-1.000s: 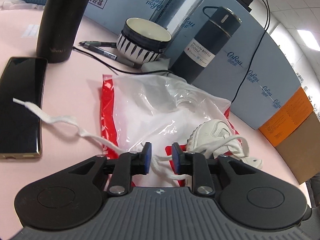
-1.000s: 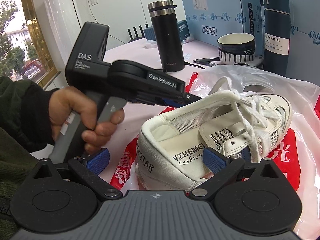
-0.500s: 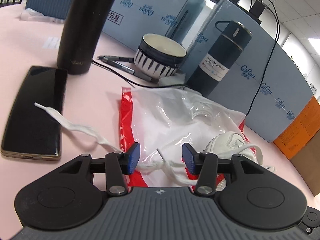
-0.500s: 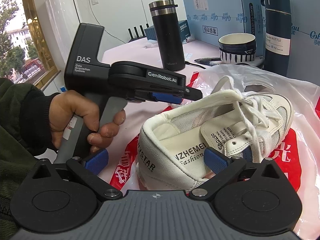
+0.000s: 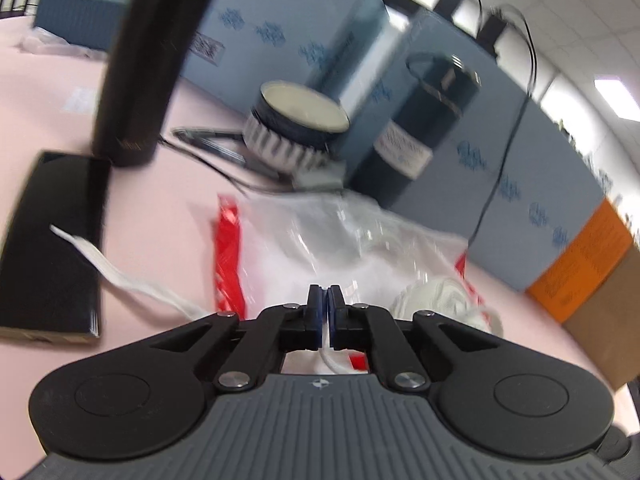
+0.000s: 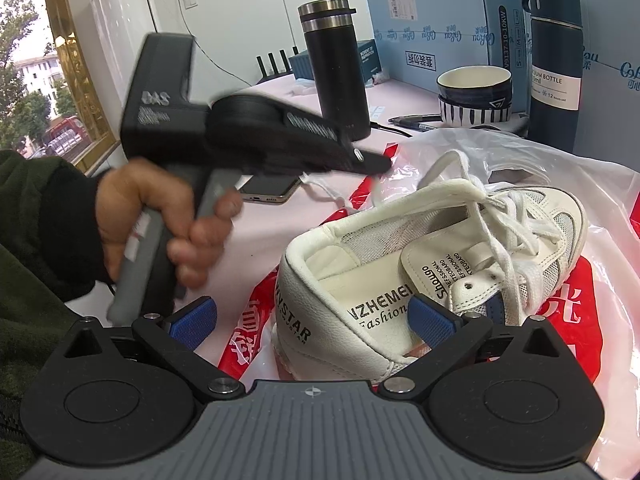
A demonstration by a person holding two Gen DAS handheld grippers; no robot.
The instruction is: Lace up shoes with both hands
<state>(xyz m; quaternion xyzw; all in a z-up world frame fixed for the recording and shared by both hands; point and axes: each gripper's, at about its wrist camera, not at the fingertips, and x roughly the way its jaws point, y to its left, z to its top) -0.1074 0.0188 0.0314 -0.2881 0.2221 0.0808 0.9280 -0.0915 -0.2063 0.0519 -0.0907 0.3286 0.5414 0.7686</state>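
black flask (image 6: 336, 64), striped bowl (image 6: 474, 96), phone (image 5: 52, 248), pens (image 6: 416, 120) on pink table (image 5: 160, 208)

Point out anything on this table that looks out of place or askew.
One loose shoelace trails off the shoe across the pink table, its tip lying on the phone. The shoe's tongue is folded sideways. The shoe sits on a crumpled plastic bag.

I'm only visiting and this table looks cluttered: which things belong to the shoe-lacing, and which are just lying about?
In use: white shoe; its shoelace; left gripper, shut on the shoelace; right gripper, open.

Lying about: phone; black flask; bowl; vacuum bottle; pens; plastic bag.
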